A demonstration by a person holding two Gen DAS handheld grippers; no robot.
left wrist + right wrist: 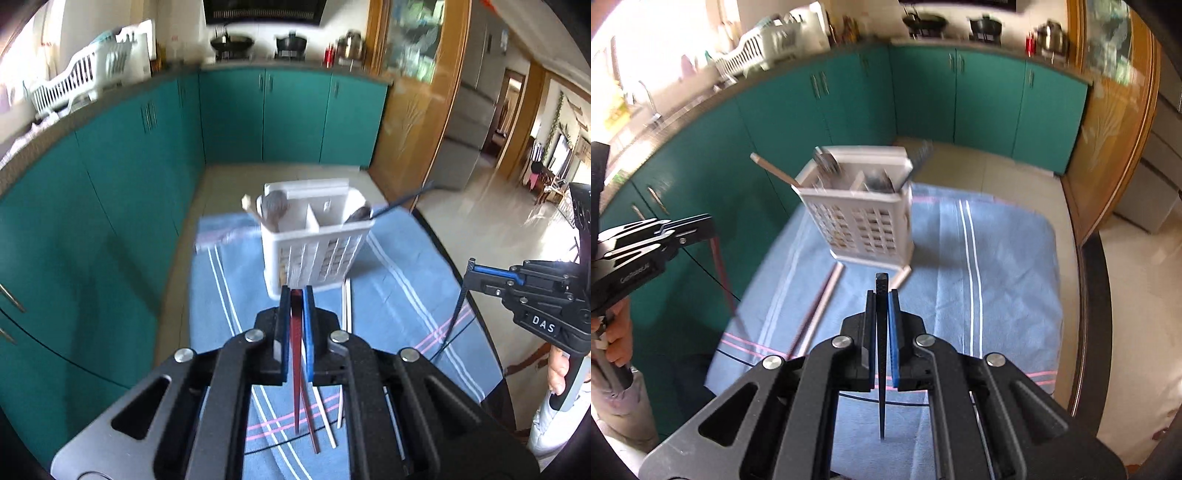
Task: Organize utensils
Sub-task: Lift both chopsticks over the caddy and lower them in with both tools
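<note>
A white slotted utensil caddy [314, 251] stands on a blue striped cloth [399, 295]; it also shows in the right wrist view [864, 225]. It holds spoons and other utensils. My left gripper [296, 295] is shut on red chopsticks [297, 369], held above the cloth in front of the caddy. My right gripper [882, 295] is shut on a dark blue chopstick [881, 350], its tip hanging down. Two pale chopsticks [827, 295] lie on the cloth before the caddy. The right gripper shows at the right of the left view [469, 275].
Teal cabinets [129, 166] run along the left and back. A white dish rack [85, 77] and pots sit on the counter. A wooden door frame [1115, 129] stands at right. The table's dark edge [1093, 295] borders the cloth.
</note>
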